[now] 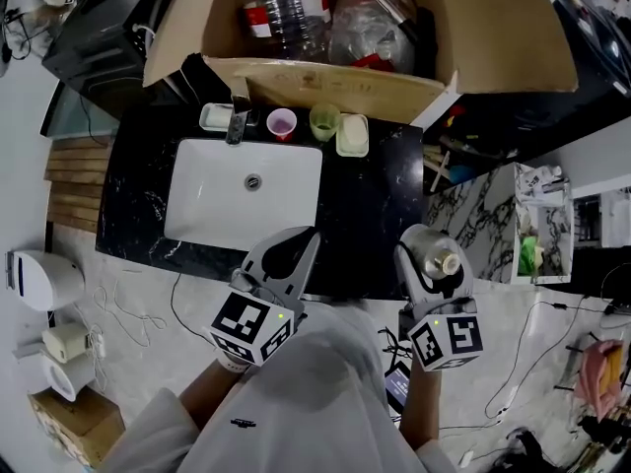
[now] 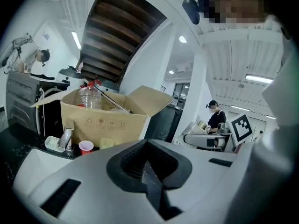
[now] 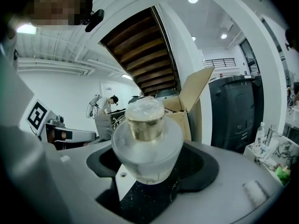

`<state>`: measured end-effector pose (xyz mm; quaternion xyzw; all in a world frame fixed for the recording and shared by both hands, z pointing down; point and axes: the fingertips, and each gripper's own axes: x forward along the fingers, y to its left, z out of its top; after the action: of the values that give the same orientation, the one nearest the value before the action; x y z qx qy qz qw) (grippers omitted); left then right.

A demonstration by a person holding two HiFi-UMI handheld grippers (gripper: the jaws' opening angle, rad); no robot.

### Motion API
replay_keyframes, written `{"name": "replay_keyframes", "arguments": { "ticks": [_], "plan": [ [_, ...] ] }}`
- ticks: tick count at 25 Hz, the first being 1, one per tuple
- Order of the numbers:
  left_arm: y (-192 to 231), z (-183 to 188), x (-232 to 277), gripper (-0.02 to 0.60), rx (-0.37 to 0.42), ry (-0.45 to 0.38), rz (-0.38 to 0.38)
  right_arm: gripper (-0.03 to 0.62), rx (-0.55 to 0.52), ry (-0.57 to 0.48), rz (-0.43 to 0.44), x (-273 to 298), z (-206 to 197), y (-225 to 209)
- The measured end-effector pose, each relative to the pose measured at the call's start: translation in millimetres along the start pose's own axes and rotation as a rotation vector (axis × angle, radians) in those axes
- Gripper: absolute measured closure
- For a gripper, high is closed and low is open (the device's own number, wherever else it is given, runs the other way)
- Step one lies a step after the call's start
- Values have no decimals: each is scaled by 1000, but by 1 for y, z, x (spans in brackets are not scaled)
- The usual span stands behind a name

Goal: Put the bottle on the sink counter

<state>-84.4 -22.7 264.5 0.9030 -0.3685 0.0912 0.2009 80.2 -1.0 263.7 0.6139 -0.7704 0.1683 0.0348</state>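
Observation:
A small frosted glass bottle (image 1: 440,257) with a gold neck and a clear cap sits upright between the jaws of my right gripper (image 1: 431,251), which is shut on it. In the head view it hangs over the front right edge of the black marble sink counter (image 1: 375,205). In the right gripper view the bottle (image 3: 147,143) fills the middle, and the right gripper (image 3: 149,171) clamps its base. My left gripper (image 1: 308,240) hovers at the counter's front edge beside the white basin (image 1: 227,205). Its jaws are shut and hold nothing, as the left gripper (image 2: 152,176) view also shows.
Along the back of the counter stand a faucet (image 1: 238,121), a soap dish (image 1: 215,116), a pink cup (image 1: 282,123), a green cup (image 1: 323,120) and a pale tray (image 1: 352,134). Behind them is an open cardboard box (image 1: 493,28) with plastic bottles (image 1: 286,8). A marbled stand (image 1: 483,215) is at the right.

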Motion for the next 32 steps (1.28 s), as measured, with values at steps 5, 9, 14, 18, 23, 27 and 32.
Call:
{"name": "replay_keyframes", "arguments": {
  "ticks": [5, 9, 14, 18, 23, 27, 32],
  "plan": [
    [2, 8, 20, 574, -2, 5, 18, 248, -6, 16, 31, 17, 5, -13],
    [1, 10, 40, 574, -4, 19, 32, 247, -3, 32, 55, 32, 7, -29],
    [1, 10, 67, 574, 3, 42, 43, 249, 9, 53, 82, 52, 4, -51],
    [3, 7, 88, 574, 10, 62, 52, 247, 7, 69, 101, 67, 1, -67],
    [3, 5, 112, 574, 22, 90, 58, 248, 9, 85, 116, 85, 0, -88],
    [5, 6, 129, 574, 20, 104, 62, 247, 3, 96, 129, 100, -1, -102],
    [4, 2, 146, 574, 25, 131, 63, 247, 0, 106, 136, 116, -6, -115]
  ]
}}
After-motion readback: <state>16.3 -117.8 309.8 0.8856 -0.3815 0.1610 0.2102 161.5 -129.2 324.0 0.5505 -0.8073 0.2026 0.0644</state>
